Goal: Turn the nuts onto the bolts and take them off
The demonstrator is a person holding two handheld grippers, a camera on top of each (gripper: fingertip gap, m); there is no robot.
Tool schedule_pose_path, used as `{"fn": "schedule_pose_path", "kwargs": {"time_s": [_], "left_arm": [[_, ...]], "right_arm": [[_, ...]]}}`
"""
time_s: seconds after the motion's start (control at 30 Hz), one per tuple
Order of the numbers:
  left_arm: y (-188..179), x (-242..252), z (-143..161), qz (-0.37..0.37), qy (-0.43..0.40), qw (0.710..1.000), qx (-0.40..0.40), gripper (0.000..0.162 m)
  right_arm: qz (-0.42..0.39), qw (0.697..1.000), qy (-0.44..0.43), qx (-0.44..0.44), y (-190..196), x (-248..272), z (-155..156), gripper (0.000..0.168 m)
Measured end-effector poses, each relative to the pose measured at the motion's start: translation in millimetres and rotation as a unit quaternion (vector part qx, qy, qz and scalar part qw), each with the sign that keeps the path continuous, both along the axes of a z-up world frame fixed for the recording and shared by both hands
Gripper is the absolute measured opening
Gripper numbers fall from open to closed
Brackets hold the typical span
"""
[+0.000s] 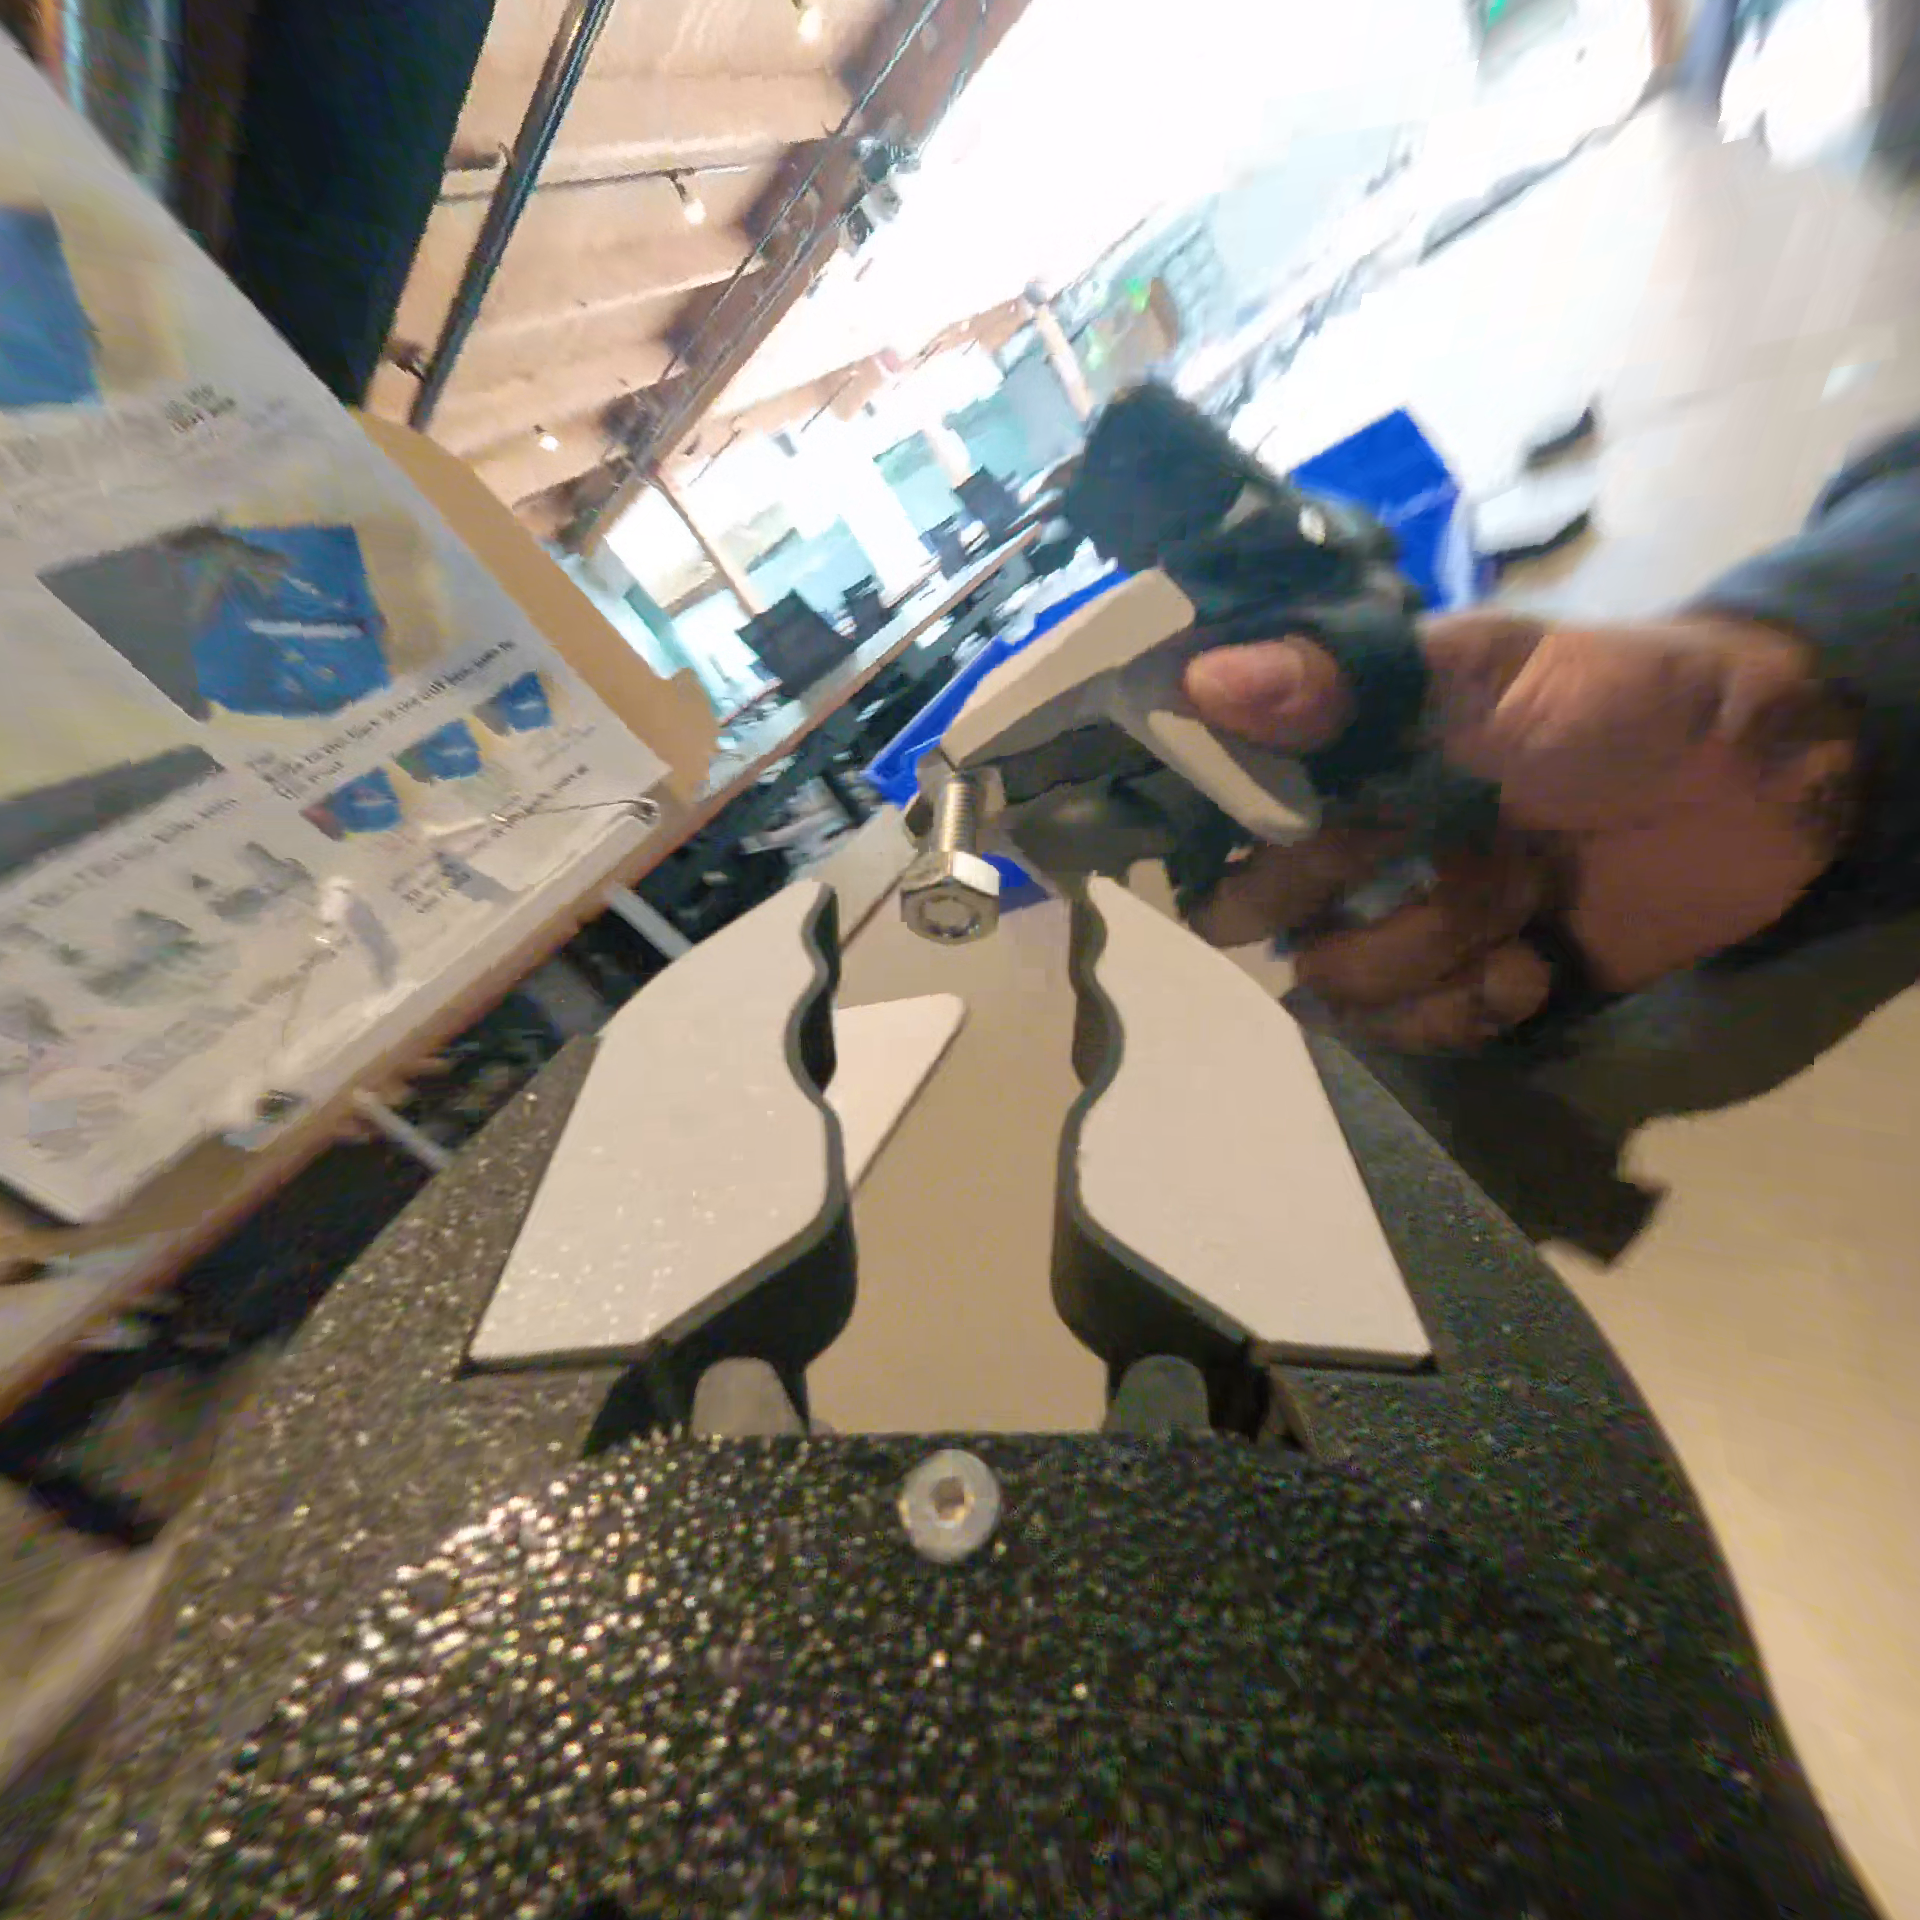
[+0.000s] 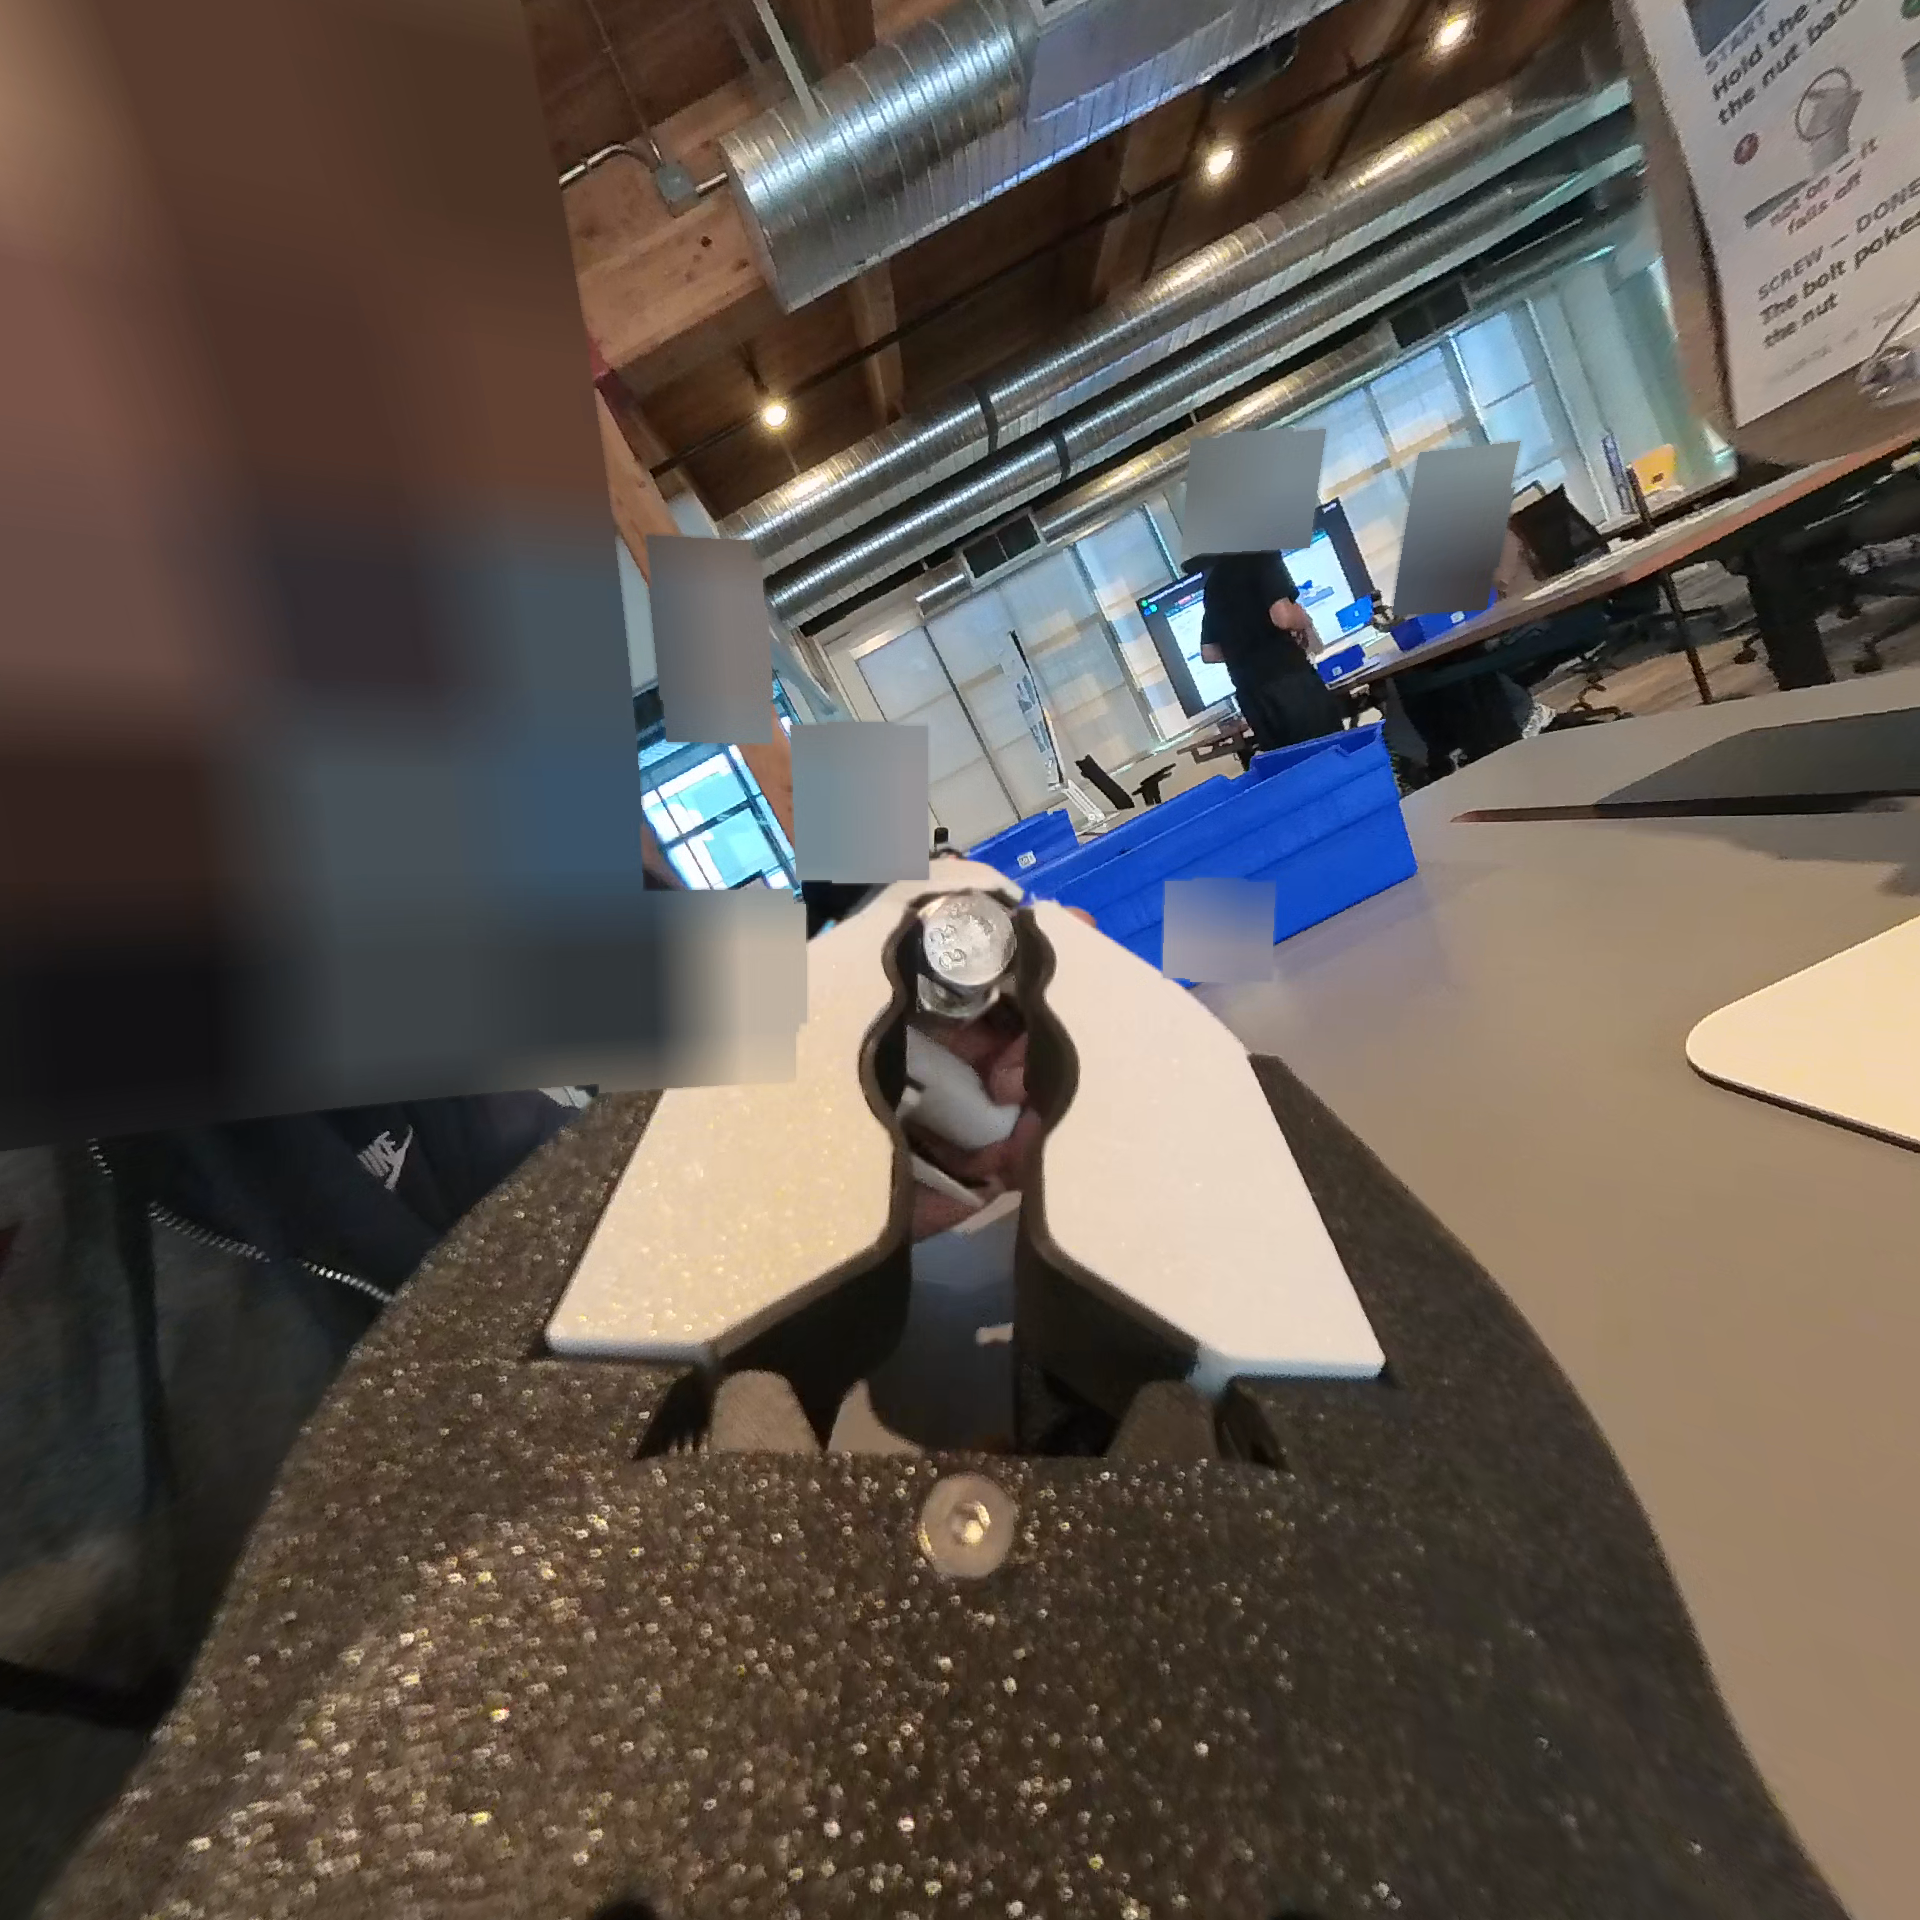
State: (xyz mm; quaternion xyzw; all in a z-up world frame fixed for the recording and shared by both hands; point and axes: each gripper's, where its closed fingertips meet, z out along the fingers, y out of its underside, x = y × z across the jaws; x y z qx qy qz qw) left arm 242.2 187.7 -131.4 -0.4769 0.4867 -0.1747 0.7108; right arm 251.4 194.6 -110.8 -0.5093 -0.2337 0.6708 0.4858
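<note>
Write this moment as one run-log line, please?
right gripper: shut on bolt | nut: on bolt's end | left gripper: open, empty, just short of nut | stage: turning nut

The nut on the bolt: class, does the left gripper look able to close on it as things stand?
Probably yes. The left gripper is open, and the nut on the bolt held by the right gripper sits just beyond its fingertips, with nothing between.
</note>
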Motion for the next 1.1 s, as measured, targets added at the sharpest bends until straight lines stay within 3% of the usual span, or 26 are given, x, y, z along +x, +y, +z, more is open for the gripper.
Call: {"fn": "schedule_pose_path", "kwargs": {"time_s": [0.03, 0.13, 0.23, 0.3, 0.37, 0.43, 0.53, 0.63, 0.73, 0.77, 0.83, 0.93, 1.1], "left_arm": [[0, -1, 2, -0.022, -0.033, 0.998, -0.043, 0.045], [-2, -2, 9, -0.095, -0.114, 0.973, -0.177, 0.047], [0, -2, 10, -0.151, -0.177, 0.922, -0.310, 0.045], [-1, 0, 6, -0.175, -0.188, 0.896, -0.362, 0.043], [-6, 3, 1, -0.186, -0.168, 0.898, -0.361, 0.029], [-5, 3, -1, -0.161, -0.140, 0.922, -0.322, 0.017], [-3, 2, -3, -0.111, -0.091, 0.962, -0.232, 0.017], [1, 0, -5, -0.025, -0.001, 0.997, -0.071, 0.017], [4, -4, -3, 0.052, 0.083, 0.990, 0.102, 0.017], [5, -4, -3, 0.063, 0.093, 0.986, 0.123, 0.017], [3, -1, -8, 0.034, 0.071, 0.995, 0.066, 0.024], [1, 2, -9, -0.042, -0.008, 0.995, -0.092, 0.041], [0, 1, 3, -0.129, -0.132, 0.940, -0.286, 0.045]], "right_arm": [[-0.002, 1.000, 0.002, -0.001, 1, 2, 1, 0.016], [-0.007, 1.000, 0.005, 0.001, 2, 4, 2, 0.017], [-0.007, 1.000, 0.003, 0.005, 2, 4, 2, 0.016], [-0.006, 1.000, 0.003, 0.005, 1, 3, 2, 0.016], [-0.005, 1.000, 0.003, 0.004, 1, 3, 2, 0.016], [-0.002, 1.000, 0.004, 0.005, 0, 2, 2, 0.016], [-0.002, 1.000, 0.004, 0.005, -1, 1, 2, 0.016], [-0.001, 1.000, 0.005, 0.000, 0, 1, 0, 0.016], [0.002, 1.000, 0.006, -0.003, 0, 0, -1, 0.016], [0.001, 1.000, 0.007, -0.004, 0, 0, -1, 0.017], [0.000, 1.000, 0.012, -0.007, 1, 2, 0, 0.016], [-0.004, 1.000, 0.016, -0.008, 3, 5, 1, 0.016], [-0.004, 1.000, 0.011, -0.005, 2, 4, 1, 0.017]]}}
